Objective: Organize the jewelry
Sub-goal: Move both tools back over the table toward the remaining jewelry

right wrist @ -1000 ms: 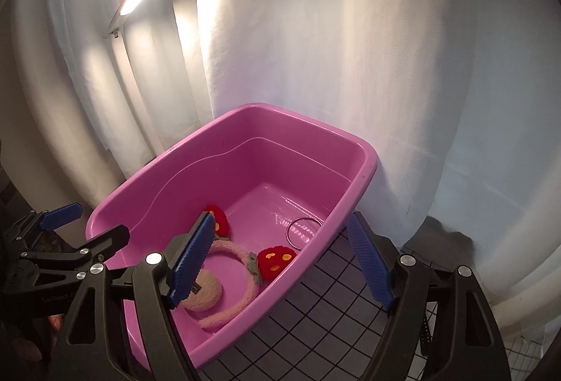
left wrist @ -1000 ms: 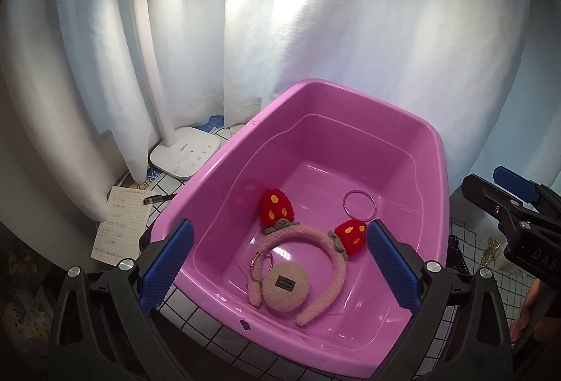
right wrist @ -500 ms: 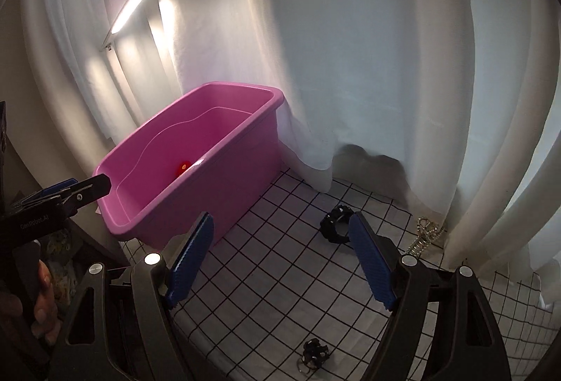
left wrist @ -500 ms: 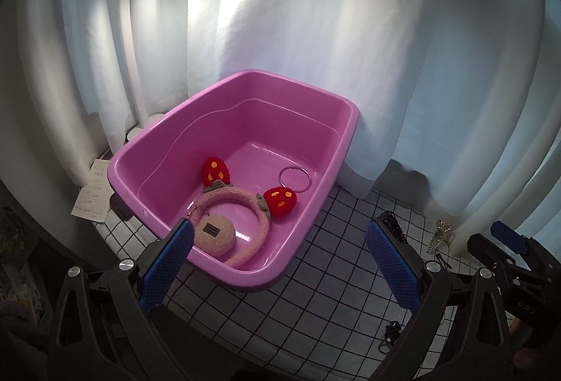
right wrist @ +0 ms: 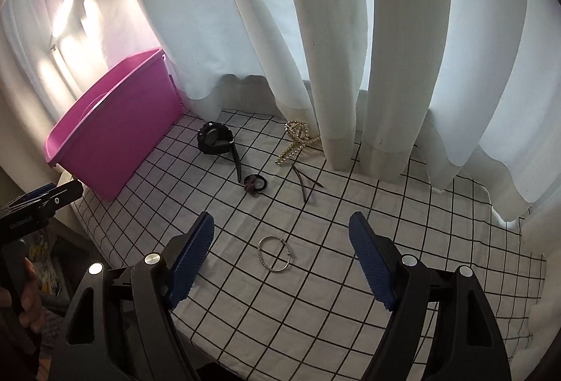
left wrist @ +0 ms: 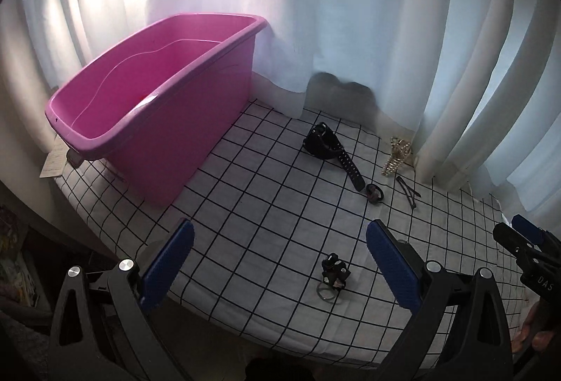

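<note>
While both claws tilt steeply down over the white black-gridded tablecloth (right wrist: 350, 276), neither touches any item. Left gripper (left wrist: 280, 262): blue pads spread wide, nothing between them but cloth; a small black trinket with a metal ring (left wrist: 333, 274) lies on the cloth below the gap, nearer the right-hand pad. Right gripper (right wrist: 282, 251): jaws likewise wide apart and empty, poised above a thin silver bangle (right wrist: 274, 254) lying flat just under the gap. Black wristwatch (right wrist: 217, 141): case nearest the pink plastic tub (right wrist: 115, 135), strap stretched out along the cloth away from the tub toward a dark hair tie (right wrist: 256, 184) at its tip. Pearl-studded gold hair claw (right wrist: 296, 142): at the curtain hem, long axis running from the curtain (right wrist: 315, 30) toward the cloth's near side. Dark hair pins (right wrist: 305, 183): two thin prongs joined near the claw and splaying toward the viewer. Tub stands at the cloth's left end, well apart from the loose pieces; its contents cannot be made out. Part of a hand (right wrist: 28, 297) grips the left tool's handle.
</note>
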{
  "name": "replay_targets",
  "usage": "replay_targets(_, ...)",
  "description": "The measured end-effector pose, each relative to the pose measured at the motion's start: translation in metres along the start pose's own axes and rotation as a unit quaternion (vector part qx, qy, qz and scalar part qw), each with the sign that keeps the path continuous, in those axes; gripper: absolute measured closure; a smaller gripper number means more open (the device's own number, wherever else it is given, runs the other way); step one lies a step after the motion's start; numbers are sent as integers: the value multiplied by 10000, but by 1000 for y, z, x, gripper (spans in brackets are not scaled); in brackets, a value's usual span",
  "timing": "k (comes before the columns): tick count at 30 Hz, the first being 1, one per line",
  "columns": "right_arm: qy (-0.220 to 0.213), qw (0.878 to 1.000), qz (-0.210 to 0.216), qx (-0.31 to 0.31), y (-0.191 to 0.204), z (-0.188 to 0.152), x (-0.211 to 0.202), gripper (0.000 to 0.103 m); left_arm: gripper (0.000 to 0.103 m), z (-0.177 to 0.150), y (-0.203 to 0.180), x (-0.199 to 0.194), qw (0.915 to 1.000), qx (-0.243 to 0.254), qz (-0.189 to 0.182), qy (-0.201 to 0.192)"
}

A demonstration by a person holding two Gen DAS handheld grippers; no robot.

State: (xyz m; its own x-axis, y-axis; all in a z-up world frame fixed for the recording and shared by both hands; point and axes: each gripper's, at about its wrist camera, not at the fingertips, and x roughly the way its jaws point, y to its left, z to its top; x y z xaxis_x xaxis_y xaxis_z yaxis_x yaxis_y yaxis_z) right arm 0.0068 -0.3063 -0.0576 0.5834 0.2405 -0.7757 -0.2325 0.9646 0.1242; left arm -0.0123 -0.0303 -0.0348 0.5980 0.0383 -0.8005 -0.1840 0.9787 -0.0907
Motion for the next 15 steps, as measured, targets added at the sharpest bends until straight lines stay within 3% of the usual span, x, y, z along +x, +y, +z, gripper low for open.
replay_targets(4, -25, 9996, -262, 45, -5, -18, 5, 27, 6, -19, -14, 21, 9996, 206, -121, 159)
replay_targets(8, 64, 9998, -197, -5, -7, -33, 21, 27, 6, -41, -22, 40, 9991, 122, -163, 381)
replay_targets(15, 303, 9988, 264, -297, -6, -56, 53, 27, 6, -78, -37, 64, 9981, -117, 42, 606)
